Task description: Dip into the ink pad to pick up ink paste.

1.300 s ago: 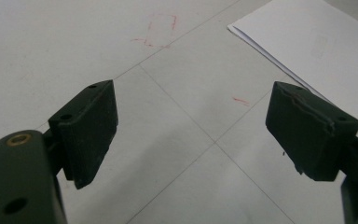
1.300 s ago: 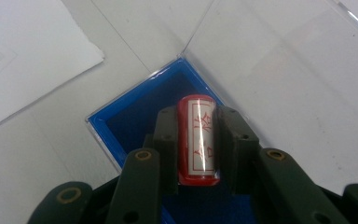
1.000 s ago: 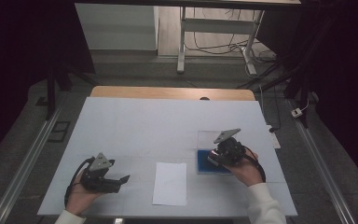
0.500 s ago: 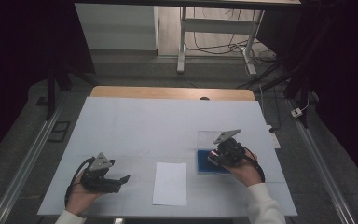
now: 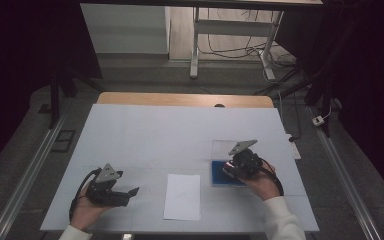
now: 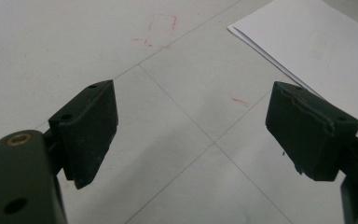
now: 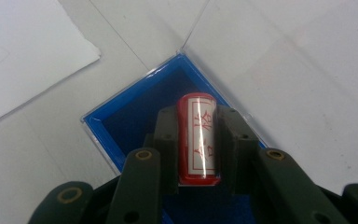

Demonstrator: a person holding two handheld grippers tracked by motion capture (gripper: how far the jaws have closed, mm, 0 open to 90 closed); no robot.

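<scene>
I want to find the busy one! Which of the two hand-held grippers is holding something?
The right hand-held gripper: it is shut on a red stamp over the blue box. The left hand-held gripper gapes open over the bare table.

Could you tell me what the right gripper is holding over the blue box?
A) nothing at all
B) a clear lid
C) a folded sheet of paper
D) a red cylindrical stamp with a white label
D: in the right gripper view, the right gripper is shut on the red cylindrical stamp above the blue box.
</scene>
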